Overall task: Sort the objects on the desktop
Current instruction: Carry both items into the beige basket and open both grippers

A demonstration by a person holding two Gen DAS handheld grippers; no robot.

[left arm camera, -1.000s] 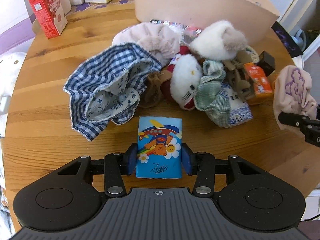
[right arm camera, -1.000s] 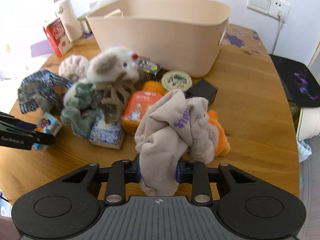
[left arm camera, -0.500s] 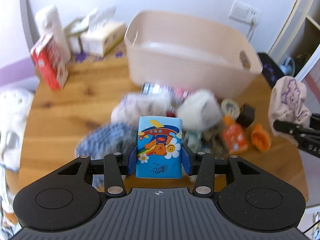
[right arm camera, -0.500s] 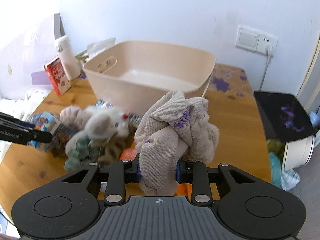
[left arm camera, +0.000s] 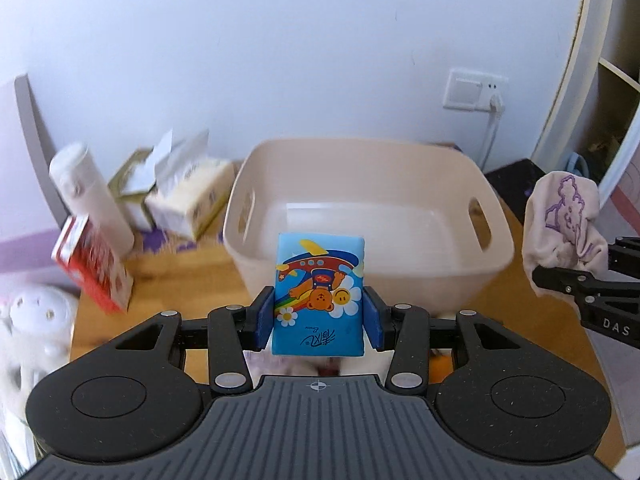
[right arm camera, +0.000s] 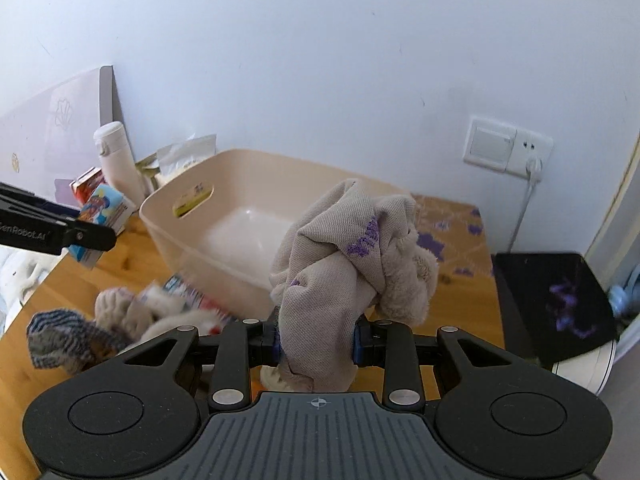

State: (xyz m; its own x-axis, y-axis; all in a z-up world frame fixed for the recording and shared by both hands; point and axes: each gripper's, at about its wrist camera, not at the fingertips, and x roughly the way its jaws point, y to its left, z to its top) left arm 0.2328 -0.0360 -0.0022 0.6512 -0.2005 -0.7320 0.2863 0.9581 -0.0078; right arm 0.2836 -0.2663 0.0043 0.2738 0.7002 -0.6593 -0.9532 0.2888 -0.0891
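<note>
My left gripper (left arm camera: 319,318) is shut on a blue tissue pack (left arm camera: 320,288) with a cartoon bear, held in the air in front of the empty beige plastic bin (left arm camera: 492,256). The pack also shows in the right wrist view (right arm camera: 105,216). My right gripper (right arm camera: 316,344) is shut on a beige sock with purple print (right arm camera: 332,264), raised near the bin's (right arm camera: 160,224) front right side. The sock shows at the right in the left wrist view (left arm camera: 560,224). A pile of plush toys and cloth (right arm camera: 132,312) lies on the wooden table (right arm camera: 72,280) below.
A white bottle (left arm camera: 92,196), a red carton (left arm camera: 94,268) and tissue boxes (left arm camera: 180,196) stand left of the bin. A wall socket with a plugged cord (right arm camera: 508,148) is behind. A black surface (right arm camera: 556,300) lies right of the table.
Both grippers have risen and tilted up from the pile, carrying the tissue pack and the sock, and now face the bin and wall.
</note>
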